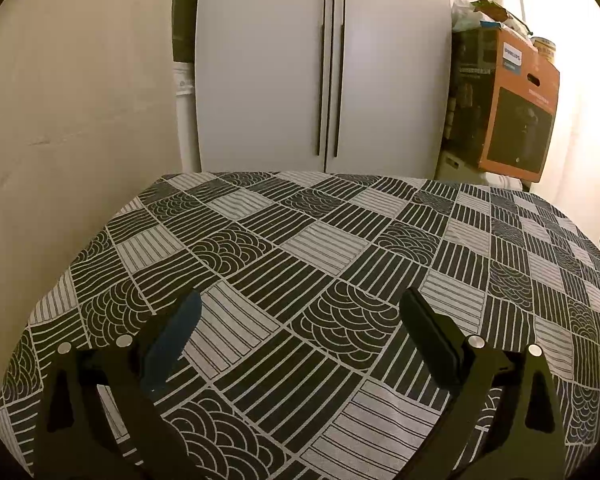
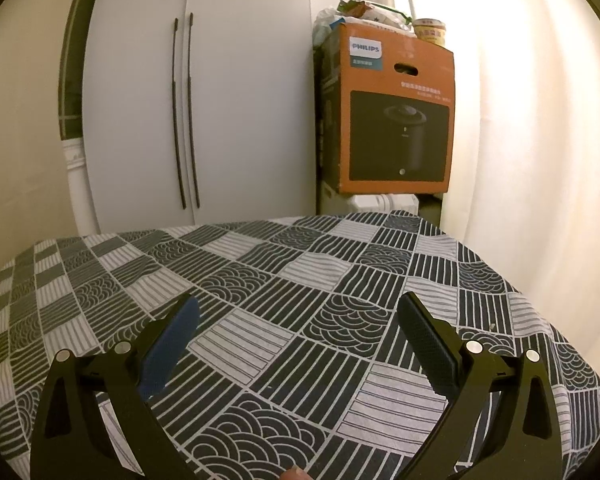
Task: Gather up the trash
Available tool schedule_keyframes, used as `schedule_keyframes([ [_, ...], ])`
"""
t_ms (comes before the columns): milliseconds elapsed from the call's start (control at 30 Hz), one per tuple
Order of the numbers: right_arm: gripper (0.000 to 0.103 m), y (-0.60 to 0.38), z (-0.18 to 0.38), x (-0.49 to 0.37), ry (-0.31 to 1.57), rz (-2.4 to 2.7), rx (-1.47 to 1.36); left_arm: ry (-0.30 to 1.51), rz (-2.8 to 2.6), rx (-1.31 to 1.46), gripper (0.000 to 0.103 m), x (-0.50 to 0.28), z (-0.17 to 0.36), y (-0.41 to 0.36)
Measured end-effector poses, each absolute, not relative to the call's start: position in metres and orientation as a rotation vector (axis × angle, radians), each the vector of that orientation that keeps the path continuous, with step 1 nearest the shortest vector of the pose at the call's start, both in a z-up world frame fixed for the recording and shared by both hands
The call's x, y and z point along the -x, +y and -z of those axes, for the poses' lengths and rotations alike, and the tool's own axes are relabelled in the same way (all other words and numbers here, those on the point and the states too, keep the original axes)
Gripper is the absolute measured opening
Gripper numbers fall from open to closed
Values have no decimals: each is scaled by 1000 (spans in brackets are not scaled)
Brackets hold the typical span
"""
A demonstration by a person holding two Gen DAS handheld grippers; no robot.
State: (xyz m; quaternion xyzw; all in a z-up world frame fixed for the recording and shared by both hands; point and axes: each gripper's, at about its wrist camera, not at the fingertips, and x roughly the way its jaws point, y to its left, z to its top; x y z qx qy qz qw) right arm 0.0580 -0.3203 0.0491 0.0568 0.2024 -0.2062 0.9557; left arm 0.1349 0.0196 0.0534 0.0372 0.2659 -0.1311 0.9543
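The table carries a cloth with black, grey and white squares of stripes and arcs, and it fills the lower part of both views. No trash can be seen on the table. Behind the table stands a white cupboard with two long dark handles. To the right of the cupboard stands an orange and black box with the word "PHILIPS" on a white label; the smaller writing under it is too small to read. On top of the box lie some bags and a small tub with a label I cannot read. The left gripper hovers over the table, its fingers wide apart and holding nothing. The right gripper is the same, fingers wide apart and empty.
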Motion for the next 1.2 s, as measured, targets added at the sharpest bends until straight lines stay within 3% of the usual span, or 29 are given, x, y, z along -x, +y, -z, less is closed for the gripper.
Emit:
schedule_keyframes([
  [1200, 95, -321, -51, -57, 408, 421, -118, 535, 275, -80, 97, -133, -55, 18],
])
